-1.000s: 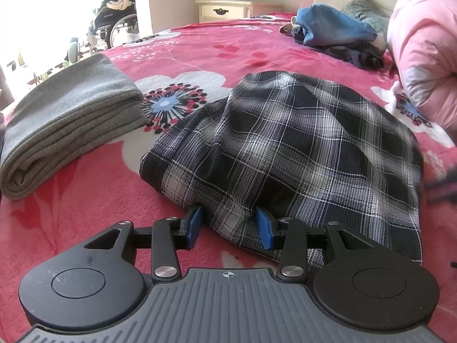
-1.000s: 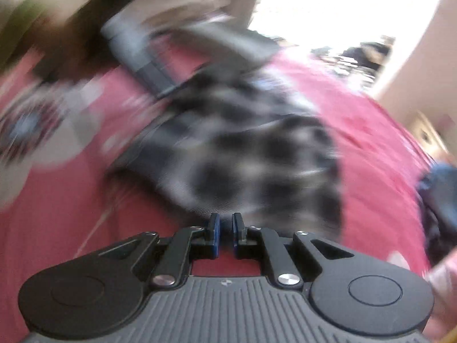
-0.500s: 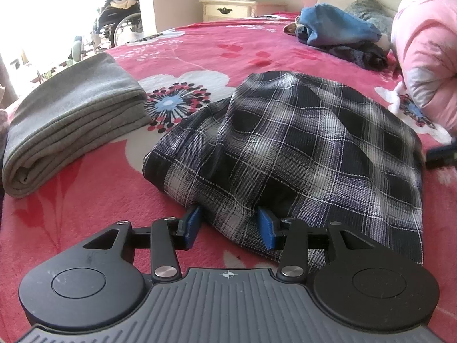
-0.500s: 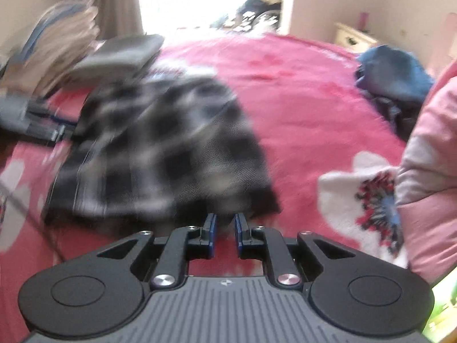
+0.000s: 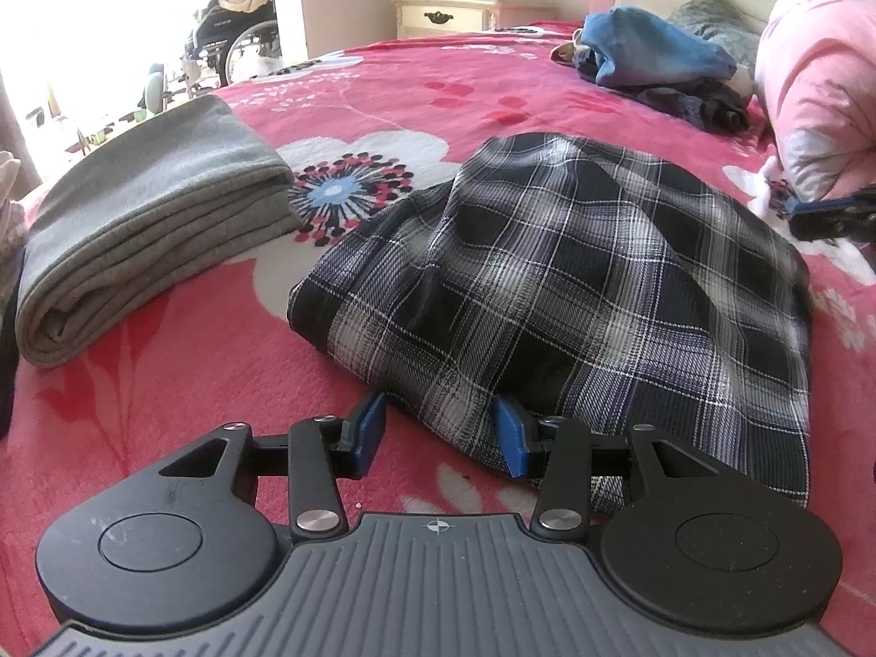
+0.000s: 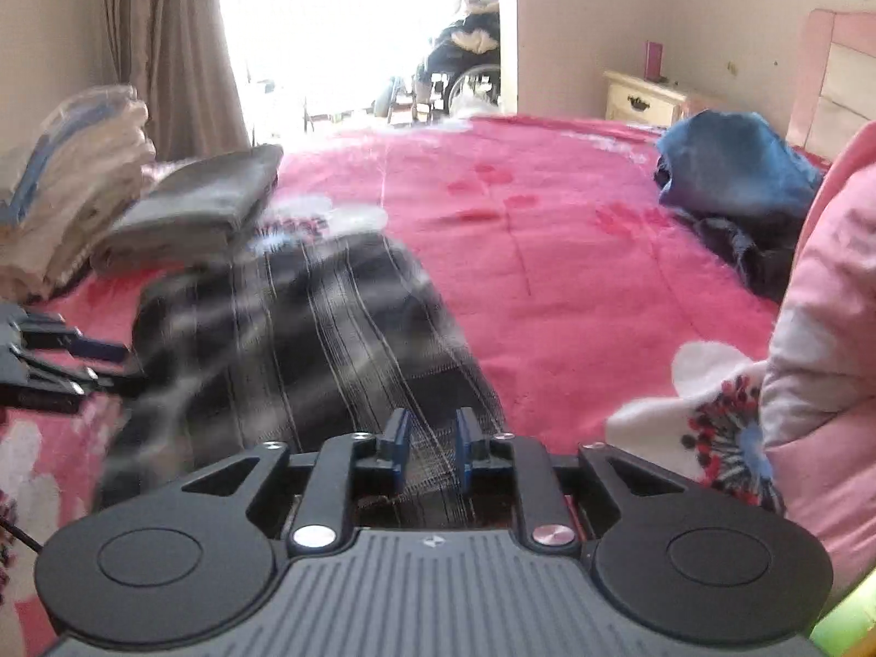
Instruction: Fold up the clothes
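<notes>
A black-and-white plaid garment (image 5: 575, 284) lies loosely folded on the red floral bed cover (image 5: 164, 383). My left gripper (image 5: 438, 432) stands at its near edge, open, with the hem bunched between the blue pads (image 5: 369, 432), which do not visibly press it. My right gripper (image 6: 431, 451) is at the garment's (image 6: 306, 339) other end; its jaws are opening, and plaid cloth shows between and under the pads without being pinched. In each view the other gripper shows at the side: the right gripper (image 5: 821, 213), the left gripper (image 6: 65, 367).
A folded grey garment (image 5: 142, 219) lies to the left of the plaid one. A heap of blue and dark clothes (image 5: 657, 65) sits at the far side, beside a pink quilt (image 5: 821, 87). A pale folded stack (image 6: 65, 180) is by the curtain. A nightstand (image 5: 449, 13) stands behind the bed.
The right gripper swung and rolled level, coming down at the plaid garment's end, and its jaws widened from nearly shut. The left gripper stayed put.
</notes>
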A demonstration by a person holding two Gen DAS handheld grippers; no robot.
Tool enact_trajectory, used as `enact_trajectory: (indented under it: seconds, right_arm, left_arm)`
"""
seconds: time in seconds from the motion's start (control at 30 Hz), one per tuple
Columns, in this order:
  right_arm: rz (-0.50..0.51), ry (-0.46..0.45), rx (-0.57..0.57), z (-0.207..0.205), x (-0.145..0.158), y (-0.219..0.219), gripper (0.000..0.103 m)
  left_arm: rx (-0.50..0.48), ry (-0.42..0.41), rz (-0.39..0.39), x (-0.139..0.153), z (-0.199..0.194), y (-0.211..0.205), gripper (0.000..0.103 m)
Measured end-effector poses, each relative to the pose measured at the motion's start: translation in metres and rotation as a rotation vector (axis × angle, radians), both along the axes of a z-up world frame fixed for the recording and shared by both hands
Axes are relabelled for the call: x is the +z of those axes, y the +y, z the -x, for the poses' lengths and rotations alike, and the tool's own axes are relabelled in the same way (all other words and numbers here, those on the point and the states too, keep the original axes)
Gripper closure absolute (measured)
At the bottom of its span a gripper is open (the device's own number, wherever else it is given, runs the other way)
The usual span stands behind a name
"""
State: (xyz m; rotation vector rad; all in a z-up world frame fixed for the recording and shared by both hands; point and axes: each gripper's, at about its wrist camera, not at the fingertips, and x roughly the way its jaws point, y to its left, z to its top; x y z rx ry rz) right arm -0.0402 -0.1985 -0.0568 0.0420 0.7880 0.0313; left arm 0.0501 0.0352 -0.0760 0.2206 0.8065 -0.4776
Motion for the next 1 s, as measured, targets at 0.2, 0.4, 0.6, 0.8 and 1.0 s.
enact_trajectory:
  seconds: [0.2, 0.4, 0.6, 0.8, 1.0]
  right_arm:
    - [-0.060, 0.053, -0.080, -0.001, -0.004, -0.015, 0.079]
    - [-0.040, -0.077, -0.045, -0.003, 0.026, -0.005, 0.079]
    - [-0.013, -0.145, 0.053, -0.017, 0.037, 0.015, 0.079]
    - [-0.012, -0.175, 0.123, -0.042, 0.043, 0.031, 0.079]
    - [0.011, -0.170, 0.239, -0.080, 0.039, 0.058, 0.079]
  left_arm:
    - [0.009, 0.010, 0.011, 0.001, -0.001, 0.001, 0.059]
    - [0.017, 0.018, 0.021, 0.002, -0.001, 0.005, 0.059]
    - [0.053, 0.033, 0.042, 0.007, 0.000, 0.013, 0.059]
    - [0.096, 0.004, 0.084, 0.020, 0.000, 0.026, 0.059]
    - [0.058, -0.042, 0.139, 0.031, -0.018, 0.015, 0.059]
